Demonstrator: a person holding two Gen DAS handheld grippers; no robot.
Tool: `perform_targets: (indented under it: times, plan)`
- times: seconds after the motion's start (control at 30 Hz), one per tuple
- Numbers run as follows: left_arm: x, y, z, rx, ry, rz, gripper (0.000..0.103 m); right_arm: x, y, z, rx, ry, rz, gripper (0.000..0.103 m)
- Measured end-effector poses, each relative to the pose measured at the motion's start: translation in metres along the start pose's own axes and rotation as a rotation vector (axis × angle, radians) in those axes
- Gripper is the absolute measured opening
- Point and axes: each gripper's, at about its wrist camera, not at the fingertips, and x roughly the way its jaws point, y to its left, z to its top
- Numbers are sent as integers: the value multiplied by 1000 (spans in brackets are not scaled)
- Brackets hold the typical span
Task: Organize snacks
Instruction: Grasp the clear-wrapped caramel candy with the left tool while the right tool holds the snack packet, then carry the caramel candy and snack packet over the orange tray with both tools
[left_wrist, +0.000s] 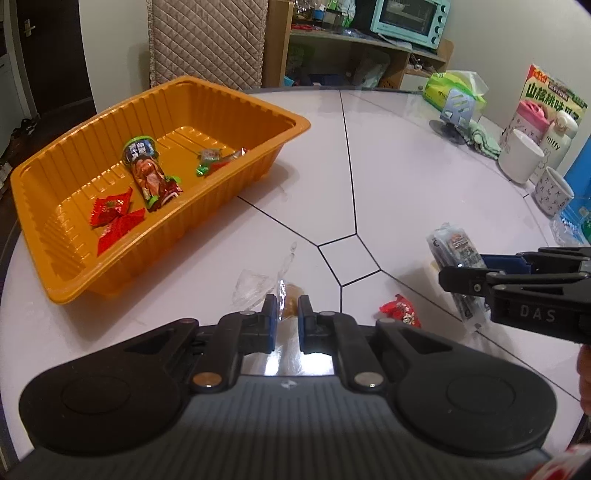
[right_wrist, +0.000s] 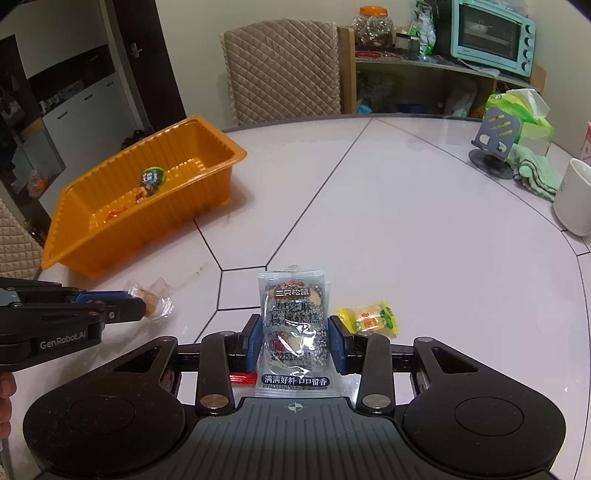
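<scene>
Your left gripper (left_wrist: 287, 308) is squeezed tight on a small brown candy in a clear wrapper (left_wrist: 289, 295). The candy sits right between the two blue pads, and the crinkly ends of its wrapper stick out to the left. From your right gripper's camera you can see the same candy at the tip of the left gripper, close above the white table (right_wrist: 406, 206).

Your right gripper (right_wrist: 291, 334) is clamped on a see-through snack packet (right_wrist: 293, 325) with dark writing on it. The blue pads press on both of its sides, and the packet stands upright between them. Its bottom edge reaches back toward the camera.

The orange tray (left_wrist: 55, 206) sits on the far left part of the table. Inside it are two red candy packets (left_wrist: 114, 218) at the near end, a long snack tube with a green end (left_wrist: 149, 173) in the middle, and a green and red wrapped candy (left_wrist: 214, 162) farther back.

Some snacks are not in the tray. A yellow candy (right_wrist: 369, 317) lies on the table just to the right of your right gripper. A red candy (left_wrist: 402, 310) lies on the table between your two grippers.

On the far right side of the table stand a white mug (left_wrist: 521, 155), a green cloth (right_wrist: 535, 173) and a green tissue pack (left_wrist: 454, 88). They are well apart from the snacks.
</scene>
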Motion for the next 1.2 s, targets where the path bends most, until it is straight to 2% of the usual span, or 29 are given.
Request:
perform_targets:
  times: [0.33, 0.6, 0.93, 1.2]
  plan:
    - [-34, 5, 10, -28, -71, -9, 10, -8, 10, 12, -18, -20, 45, 38]
    - [-59, 18, 29, -61, -144, 1, 10, -9, 27, 39, -54, -42, 113, 38]
    - [-72, 55, 55, -111, -211, 83, 10, 10, 64, 96, -111, -78, 214, 38]
    - [-61, 96, 73, -161, -218, 167, 10, 48, 96, 145, -119, -75, 278, 38]
